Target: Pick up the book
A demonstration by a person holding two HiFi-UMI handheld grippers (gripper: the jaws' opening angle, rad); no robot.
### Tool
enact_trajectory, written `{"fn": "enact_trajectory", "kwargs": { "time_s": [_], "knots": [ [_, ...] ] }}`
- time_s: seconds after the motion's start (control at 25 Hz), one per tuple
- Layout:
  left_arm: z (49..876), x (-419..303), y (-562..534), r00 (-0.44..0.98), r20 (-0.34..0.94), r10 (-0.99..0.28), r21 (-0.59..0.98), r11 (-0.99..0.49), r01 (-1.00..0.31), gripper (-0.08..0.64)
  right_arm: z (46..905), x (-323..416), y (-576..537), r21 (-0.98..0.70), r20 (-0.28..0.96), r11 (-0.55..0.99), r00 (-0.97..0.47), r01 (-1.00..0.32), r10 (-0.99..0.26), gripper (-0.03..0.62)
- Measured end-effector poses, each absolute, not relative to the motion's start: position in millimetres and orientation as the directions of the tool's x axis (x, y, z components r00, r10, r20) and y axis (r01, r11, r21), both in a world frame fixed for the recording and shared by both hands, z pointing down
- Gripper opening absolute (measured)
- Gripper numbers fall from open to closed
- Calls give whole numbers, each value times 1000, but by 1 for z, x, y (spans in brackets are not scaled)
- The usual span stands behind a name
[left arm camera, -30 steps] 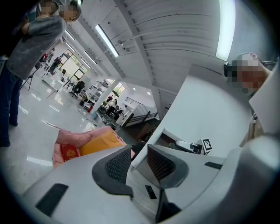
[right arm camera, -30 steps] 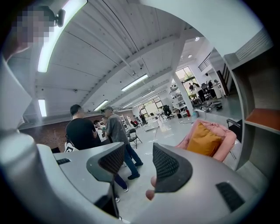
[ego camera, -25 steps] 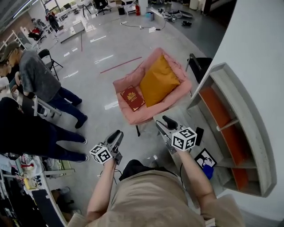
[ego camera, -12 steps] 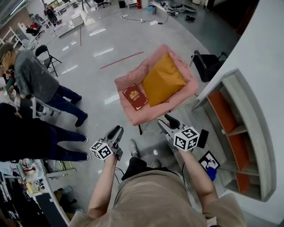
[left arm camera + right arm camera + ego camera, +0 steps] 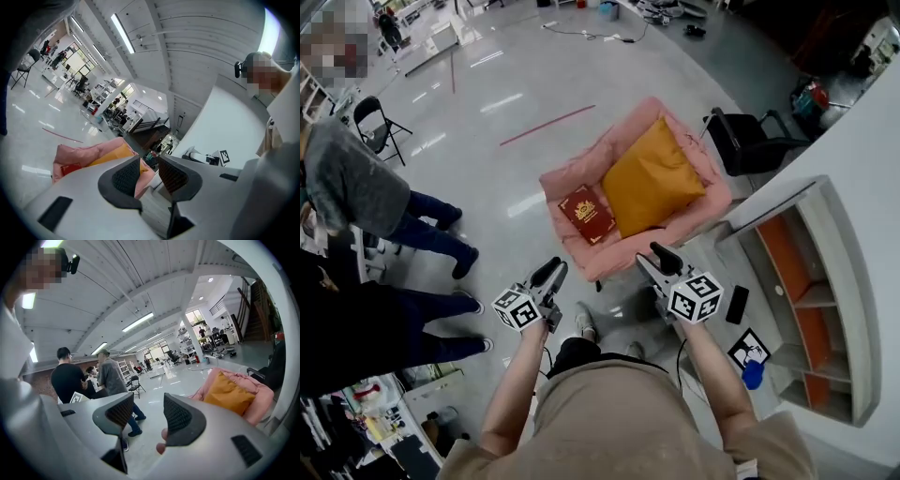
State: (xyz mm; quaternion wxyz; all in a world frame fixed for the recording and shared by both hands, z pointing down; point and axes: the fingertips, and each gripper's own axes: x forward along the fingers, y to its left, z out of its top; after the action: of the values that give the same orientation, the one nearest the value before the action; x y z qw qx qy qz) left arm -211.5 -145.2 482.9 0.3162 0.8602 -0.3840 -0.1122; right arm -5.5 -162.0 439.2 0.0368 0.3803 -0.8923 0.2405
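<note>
A: Entry. Where is the book?

B: The book (image 5: 586,214) lies flat, red cover up, on the armchair (image 5: 566,174) seat, near the seat's front left corner. A cushion (image 5: 652,178) fills the rest of the seat, just beside the book. I cannot tell whether the two touch.

A: Left gripper?

B: The left gripper (image 5: 551,274) is over the floor, short of the armchair's front edge and well apart from the book. Its jaws stand a narrow gap apart. The pads do not meet and nothing is between them. Its own view shows the armchair ahead, with a sliver of red at the seat's left edge.

A: Right gripper?

B: The right gripper (image 5: 662,257) is by the armchair's front edge, toward the right corner, and apart from the book. Its jaws are wide apart and empty. Its own view shows the cushion off to the right and two people to the left.

A: Surroundings?

B: A shelf (image 5: 811,281) stands against the white wall on the right. A black chair (image 5: 741,141) stands behind the armchair. People (image 5: 356,187) stand on the floor at the left.
</note>
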Motion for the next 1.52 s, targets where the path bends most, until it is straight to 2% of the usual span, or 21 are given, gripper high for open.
{"fn": "enact_trajectory", "kwargs": {
  "time_s": [0.64, 1.24, 1.52],
  "knots": [
    [514, -296, -236, 715, 42, -697, 683, -502, -530, 110, 453, -56, -243, -362, 248, 463, -563, -809, -788, 206],
    [552, -286, -319, 712, 117, -693, 736, -421, -531, 136, 480, -60, -332, -373, 290, 458, -571, -807, -768, 199],
    [579, -279, -366, 673, 170, -719, 772, -328, -545, 165, 504, -59, -396, -386, 324, 496, -618, -778, -717, 199]
  ]
}}
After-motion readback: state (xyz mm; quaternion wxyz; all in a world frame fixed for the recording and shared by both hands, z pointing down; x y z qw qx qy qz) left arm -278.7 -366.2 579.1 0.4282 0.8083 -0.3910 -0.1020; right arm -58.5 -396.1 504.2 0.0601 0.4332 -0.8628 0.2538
